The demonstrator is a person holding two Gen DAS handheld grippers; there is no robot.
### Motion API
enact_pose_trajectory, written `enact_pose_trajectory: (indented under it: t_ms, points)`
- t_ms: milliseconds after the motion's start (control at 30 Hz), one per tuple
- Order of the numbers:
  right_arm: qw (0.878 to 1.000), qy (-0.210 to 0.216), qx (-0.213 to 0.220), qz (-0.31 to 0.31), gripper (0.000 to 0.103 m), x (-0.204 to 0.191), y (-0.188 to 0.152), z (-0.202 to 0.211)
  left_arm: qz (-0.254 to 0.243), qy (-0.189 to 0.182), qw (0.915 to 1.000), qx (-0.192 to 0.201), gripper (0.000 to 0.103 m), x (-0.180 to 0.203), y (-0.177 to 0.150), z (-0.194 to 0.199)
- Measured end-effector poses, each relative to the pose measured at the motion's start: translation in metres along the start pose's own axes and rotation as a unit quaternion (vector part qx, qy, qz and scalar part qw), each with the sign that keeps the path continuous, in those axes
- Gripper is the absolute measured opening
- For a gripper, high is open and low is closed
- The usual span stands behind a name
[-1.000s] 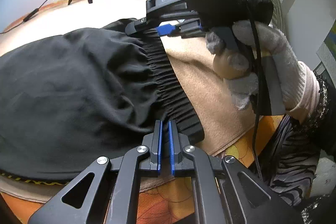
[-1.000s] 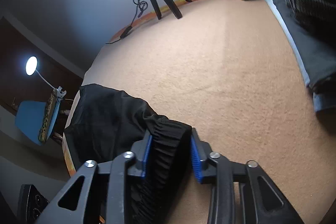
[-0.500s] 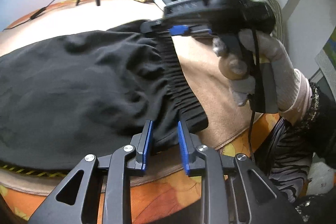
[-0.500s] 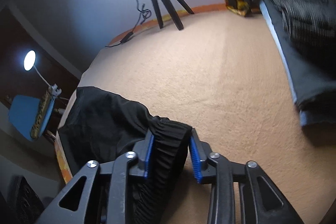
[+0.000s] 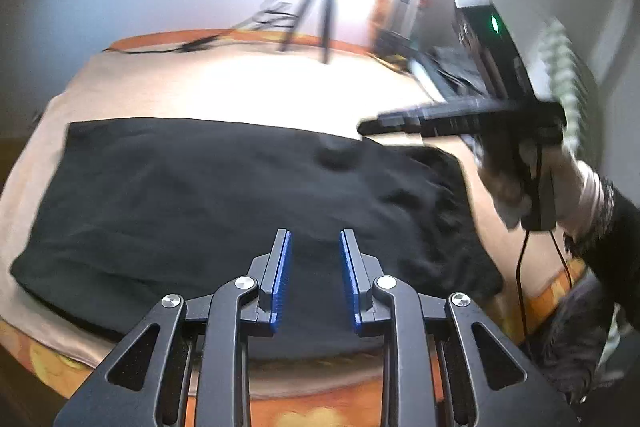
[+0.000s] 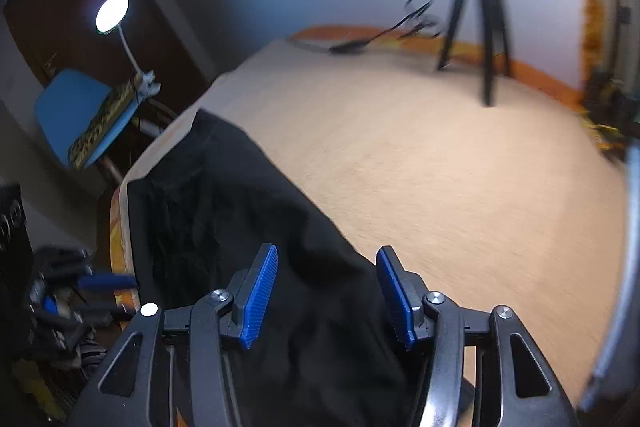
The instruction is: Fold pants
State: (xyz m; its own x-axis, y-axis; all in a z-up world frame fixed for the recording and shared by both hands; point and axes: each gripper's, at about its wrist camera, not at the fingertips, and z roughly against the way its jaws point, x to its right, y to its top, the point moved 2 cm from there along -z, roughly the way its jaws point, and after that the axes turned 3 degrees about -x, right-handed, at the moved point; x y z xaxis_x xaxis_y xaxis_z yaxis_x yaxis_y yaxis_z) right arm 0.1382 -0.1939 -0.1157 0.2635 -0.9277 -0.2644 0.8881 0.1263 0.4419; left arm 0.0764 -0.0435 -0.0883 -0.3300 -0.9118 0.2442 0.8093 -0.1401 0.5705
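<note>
Black pants [image 5: 224, 195] lie folded flat on a tan bed cover [image 5: 240, 87], with the wrinkled waistband end at the right. My left gripper [image 5: 314, 267] is open and empty, raised above the near edge of the pants. The right gripper [image 5: 384, 125] shows in the left wrist view, blurred, held by a gloved hand above the far right corner of the pants. In the right wrist view the right gripper [image 6: 326, 291] is open and empty above the pants [image 6: 248, 227].
A black tripod [image 6: 476, 11] stands at the far side of the bed. Folded dark clothes [image 5: 452, 67] lie at the far right. A blue chair [image 6: 80, 111] and a lamp [image 6: 112, 13] stand left of the bed. The orange bed edge [image 5: 304, 411] is nearest me.
Both grippers let go of the waistband, opened wide and lifted away. The pants now lie flat on the bed.
</note>
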Motion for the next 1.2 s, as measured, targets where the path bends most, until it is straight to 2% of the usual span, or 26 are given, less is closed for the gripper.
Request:
enact_pose_trajectory:
  t_ms: [167,267,367,433,533,700,900,1067,1200]
  points:
    - [0.999,0.017,-0.037,0.006,0.053,-0.006,0.017,-0.040,0.047,0.021,0.9986,0.009,0.023,-0.048,0.022,0.006]
    - [0.999,0.020,-0.050,0.004,0.047,-0.008,0.026,-0.057,0.082,0.025,0.9962,0.015,0.023,-0.078,0.032,0.010]
    - [0.998,0.023,-0.057,0.007,0.036,-0.012,0.030,-0.066,0.109,0.031,0.9934,0.017,0.023,-0.105,0.038,0.013]
    - [0.998,0.020,-0.058,0.021,0.019,-0.018,0.029,-0.069,0.120,0.036,0.9919,0.018,0.023,-0.115,0.041,0.011]
    - [0.998,0.013,-0.048,0.037,0.005,-0.025,0.025,-0.066,0.132,0.038,0.9904,0.018,0.023,-0.124,0.047,0.007]
    - [0.997,0.000,-0.008,0.073,0.003,-0.046,0.014,-0.046,0.130,0.031,0.9907,0.022,0.023,-0.123,0.066,-0.006]
    - [0.989,-0.012,0.010,0.147,0.003,-0.088,-0.013,-0.034,0.093,0.019,0.9952,0.024,0.023,-0.099,0.093,-0.025]
    - [0.986,-0.007,0.016,0.163,0.003,-0.098,-0.031,-0.032,0.072,0.003,0.9974,-0.004,0.023,-0.086,0.109,-0.050]
    - [0.984,-0.016,0.019,0.179,0.003,-0.104,-0.040,-0.035,0.046,0.024,0.9979,-0.040,0.023,-0.085,0.108,-0.066]
